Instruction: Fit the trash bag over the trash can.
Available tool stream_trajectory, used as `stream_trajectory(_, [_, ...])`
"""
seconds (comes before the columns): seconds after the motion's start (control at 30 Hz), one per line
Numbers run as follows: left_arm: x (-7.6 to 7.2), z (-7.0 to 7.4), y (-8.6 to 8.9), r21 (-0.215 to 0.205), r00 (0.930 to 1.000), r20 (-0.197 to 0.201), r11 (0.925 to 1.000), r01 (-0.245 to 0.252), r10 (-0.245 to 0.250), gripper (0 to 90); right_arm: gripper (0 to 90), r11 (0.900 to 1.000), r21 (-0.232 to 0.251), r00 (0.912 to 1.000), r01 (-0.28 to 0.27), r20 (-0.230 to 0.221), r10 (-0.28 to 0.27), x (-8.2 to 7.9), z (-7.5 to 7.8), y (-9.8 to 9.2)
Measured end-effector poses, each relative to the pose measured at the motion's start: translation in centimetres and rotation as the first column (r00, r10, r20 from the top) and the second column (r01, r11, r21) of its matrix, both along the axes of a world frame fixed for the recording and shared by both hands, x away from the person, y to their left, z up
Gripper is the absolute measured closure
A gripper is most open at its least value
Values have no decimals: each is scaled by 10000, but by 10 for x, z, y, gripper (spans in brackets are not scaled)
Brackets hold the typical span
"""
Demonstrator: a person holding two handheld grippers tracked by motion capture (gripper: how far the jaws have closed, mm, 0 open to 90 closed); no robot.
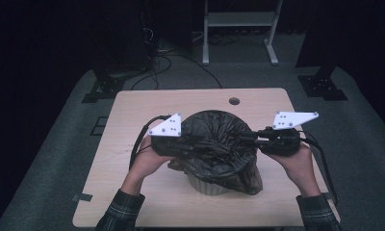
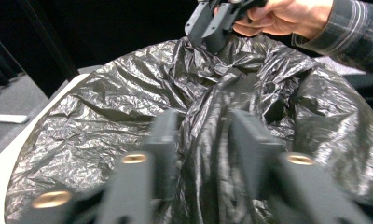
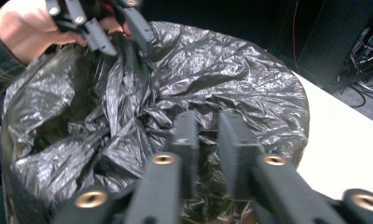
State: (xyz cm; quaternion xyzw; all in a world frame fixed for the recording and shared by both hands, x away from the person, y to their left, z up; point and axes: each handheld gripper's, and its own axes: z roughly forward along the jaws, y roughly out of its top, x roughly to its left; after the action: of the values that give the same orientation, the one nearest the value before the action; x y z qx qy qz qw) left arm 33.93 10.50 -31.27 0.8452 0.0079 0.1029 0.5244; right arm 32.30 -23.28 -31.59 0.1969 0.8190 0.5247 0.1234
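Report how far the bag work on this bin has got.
Done: the black bag sits in the white bin, its skirt draped outside. In hand: left gripper and right gripper each pinch a gathered fold. Left, probably: drawing those folds together or up.

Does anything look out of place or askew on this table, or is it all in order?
One thing: the black bin bag sits unevenly on the pale bin. At the near right it hangs low down the outside, almost to the table, while the left shows bare bin wall. Both grippers pinch bunched folds over the bin's mouth. Nothing looks spilled or torn.
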Motion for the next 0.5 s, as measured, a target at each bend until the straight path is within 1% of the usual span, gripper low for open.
stream_trajectory(0.07, [-1,1,0,77,10000,92,10000,28,-29,791,878,10000,-66,10000,-53,0,53,0,0,1])
stream_trajectory(0.1, [-1,1,1,54,10000,67,10000,28,-29,847,898,9999,-76,10000,-66,0,66,-1,-1,1])
stream_trajectory(0.13, [-1,2,1,-24,10000,41,10000,8,-8,884,900,10000,-69,10000,-63,5,63,-1,0,0])
stream_trajectory(0.2, [-3,4,5,-170,9999,76,9998,-98,99,893,900,10000,-54,10000,-59,40,59,-1,0,-1])
stream_trajectory(0.27, [-4,5,13,-510,9994,66,9982,-322,326,893,900,9999,-101,10000,8,66,-7,-2,1,-3])
stream_trajectory(0.3, [-4,6,16,-523,9993,95,9980,-359,364,894,900,9999,-79,9999,73,84,-73,-3,1,-5])
stream_trajectory(0.4, [-4,8,32,-876,9971,103,9934,-743,755,894,900,9997,-2,9997,226,134,-226,-4,2,-11])
stream_trajectory(0.5, [-5,7,48,-1165,9934,67,9868,-1126,1141,893,900,9993,85,9991,368,210,-370,-6,3,-18])
